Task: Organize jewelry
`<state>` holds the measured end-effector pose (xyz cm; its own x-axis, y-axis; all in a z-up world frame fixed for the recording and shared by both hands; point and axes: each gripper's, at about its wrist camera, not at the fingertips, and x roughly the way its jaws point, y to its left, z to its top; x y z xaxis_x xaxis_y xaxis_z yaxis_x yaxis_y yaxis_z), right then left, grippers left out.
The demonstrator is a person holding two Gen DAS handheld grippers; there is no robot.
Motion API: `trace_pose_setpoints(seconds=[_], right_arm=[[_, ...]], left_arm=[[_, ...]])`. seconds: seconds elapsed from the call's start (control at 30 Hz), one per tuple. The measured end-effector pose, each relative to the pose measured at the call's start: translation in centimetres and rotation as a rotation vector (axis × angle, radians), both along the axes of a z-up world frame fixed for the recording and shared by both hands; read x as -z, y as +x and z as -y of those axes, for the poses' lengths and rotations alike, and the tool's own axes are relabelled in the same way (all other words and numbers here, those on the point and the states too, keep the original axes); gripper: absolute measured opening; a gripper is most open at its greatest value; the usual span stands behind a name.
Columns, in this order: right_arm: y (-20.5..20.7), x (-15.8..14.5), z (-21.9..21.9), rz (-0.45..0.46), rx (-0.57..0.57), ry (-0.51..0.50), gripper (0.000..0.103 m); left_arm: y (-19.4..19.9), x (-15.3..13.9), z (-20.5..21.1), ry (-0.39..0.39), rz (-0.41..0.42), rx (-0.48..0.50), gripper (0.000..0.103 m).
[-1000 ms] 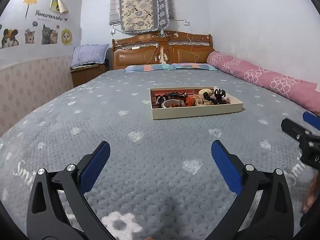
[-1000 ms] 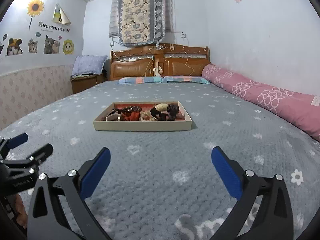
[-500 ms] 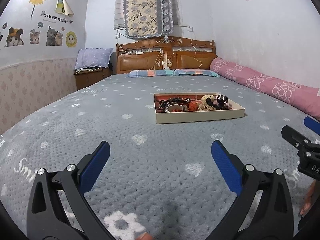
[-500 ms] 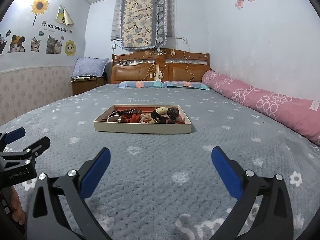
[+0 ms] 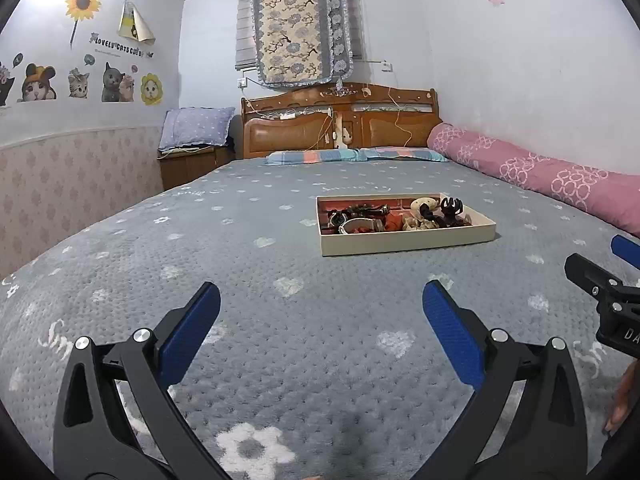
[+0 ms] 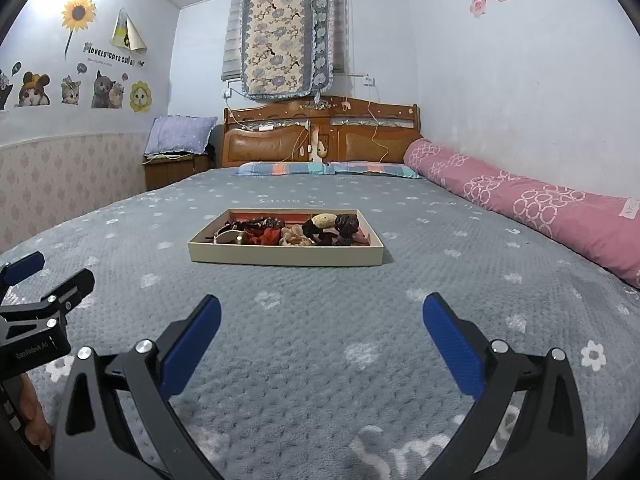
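A: Well, starting at the left: the left gripper (image 5: 320, 316) hangs low over the grey bedspread (image 5: 248, 264), its blue-padded jaws spread wide with nothing between them. I'd guess it's held back there so its camera takes in the whole tray.

B: And the tray itself?

A: The shallow cream tray (image 6: 286, 258) sits flat near the middle of the bed, well apart from both grippers. The jewelry (image 6: 288, 232) is all inside it, heaped in a band along the far side. Whether that heap is sorted or waiting to be sorted, I can't tell.

B: What's in the heap?

A: Dark glossy claw-shaped clips, a pale oval piece, a light curved band, some crumpled reddish and beige fabric bits. The lining looks red. Small, tangled things, likely to snag on each other.

B: And on the right?

A: The right gripper (image 6: 320, 316) mirrors the other one: jaws wide apart, empty, pointed straight at the tray. The bedspread is soft, dimpled fleece, so the tray may rock if pressed.
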<state>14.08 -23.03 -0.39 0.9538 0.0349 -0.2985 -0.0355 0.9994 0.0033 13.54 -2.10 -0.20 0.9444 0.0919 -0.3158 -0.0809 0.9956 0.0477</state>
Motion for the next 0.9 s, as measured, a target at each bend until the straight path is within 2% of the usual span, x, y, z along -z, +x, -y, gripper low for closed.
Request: trace_pose_setpoints(seconds=[0.9], right_arm=[[0.36, 0.03, 0.11, -0.005, 0.006, -0.002, 0.099]], left_arm=[[0.08, 0.02, -0.29, -0.011, -0.007, 0.000, 0.098]])
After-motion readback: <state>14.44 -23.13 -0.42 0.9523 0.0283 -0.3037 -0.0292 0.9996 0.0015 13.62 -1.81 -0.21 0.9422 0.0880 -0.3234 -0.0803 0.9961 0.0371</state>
